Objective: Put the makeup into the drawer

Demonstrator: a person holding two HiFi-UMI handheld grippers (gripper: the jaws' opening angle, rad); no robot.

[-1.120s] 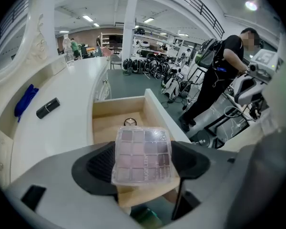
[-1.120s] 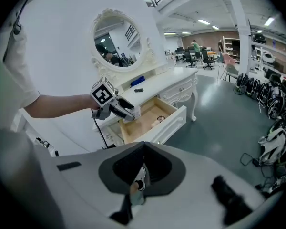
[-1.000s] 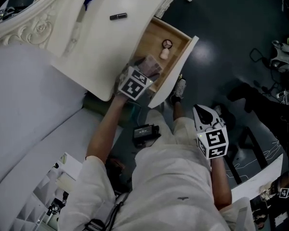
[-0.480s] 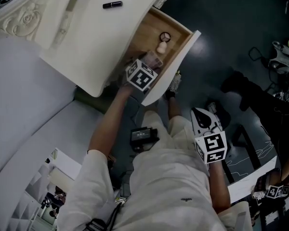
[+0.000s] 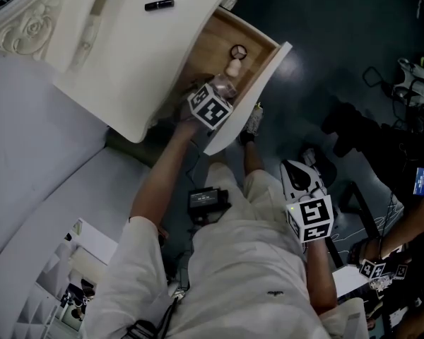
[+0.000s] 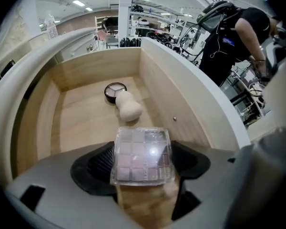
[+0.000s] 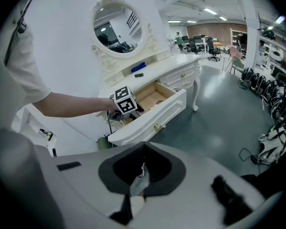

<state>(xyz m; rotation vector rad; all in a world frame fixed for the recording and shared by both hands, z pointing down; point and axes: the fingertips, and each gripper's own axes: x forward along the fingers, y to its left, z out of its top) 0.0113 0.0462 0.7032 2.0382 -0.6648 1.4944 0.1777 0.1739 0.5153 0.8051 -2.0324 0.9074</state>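
Over wooden drawer [image 6: 86,123] | left hand-held gripper [image 6: 143,170] clamps square glossy palette [image 6: 142,151] | right hand-held gripper [image 7: 142,173] closed

Setting: a large open lab or office hall, with one piece of home furniture staged in it.

1. Ahead of the right gripper [image 7: 143,149]: a white bench [image 7: 169,67] with an ornate oval mirror [image 7: 115,28].
2. Far ahead, beyond the bench: office chairs [image 7: 212,49] under rows of ceiling lights [image 7: 210,11].
3. To that gripper's right: racks [image 7: 271,51] and loose cables [image 7: 276,99] along a bare grey floor [image 7: 219,104].
4. Ahead of the left gripper [image 6: 142,144]: metal shelving [image 6: 152,30].
5. To its right: a person [image 6: 231,37] in black beside more equipment.
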